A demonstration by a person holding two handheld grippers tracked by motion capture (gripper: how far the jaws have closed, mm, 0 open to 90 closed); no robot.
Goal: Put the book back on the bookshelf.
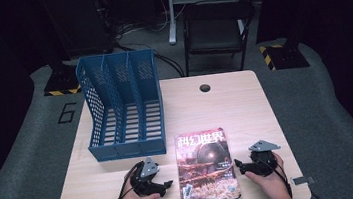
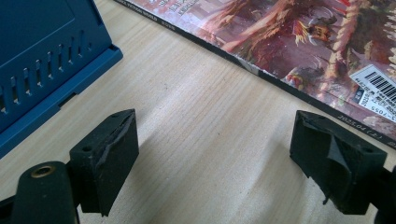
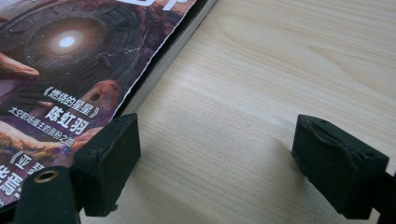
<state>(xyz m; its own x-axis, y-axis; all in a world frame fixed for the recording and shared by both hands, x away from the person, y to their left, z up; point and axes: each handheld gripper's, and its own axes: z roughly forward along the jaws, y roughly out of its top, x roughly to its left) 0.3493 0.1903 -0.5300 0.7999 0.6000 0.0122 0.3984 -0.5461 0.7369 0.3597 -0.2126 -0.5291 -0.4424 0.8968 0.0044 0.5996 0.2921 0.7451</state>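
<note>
A magazine (image 1: pixel 206 167) with a reddish cover lies flat near the table's front edge, between my two hands. My left gripper (image 1: pixel 166 185) rests on the table just left of it, jaws pointing toward its left edge, open with bare wood between them (image 2: pixel 215 163). The magazine's spine (image 2: pixel 299 88) runs across ahead of those jaws. My right gripper (image 1: pixel 238 167) rests just right of the magazine, open and holding nothing (image 3: pixel 217 158); its left jaw sits at the magazine's edge (image 3: pixel 70 93).
A blue three-slot file holder (image 1: pixel 122 105) stands on the table's left half, behind my left gripper, its base (image 2: pixel 51 88) close by. A cable hole (image 1: pixel 205 87) sits at the table's far edge. A folding chair (image 1: pixel 217 29) stands beyond.
</note>
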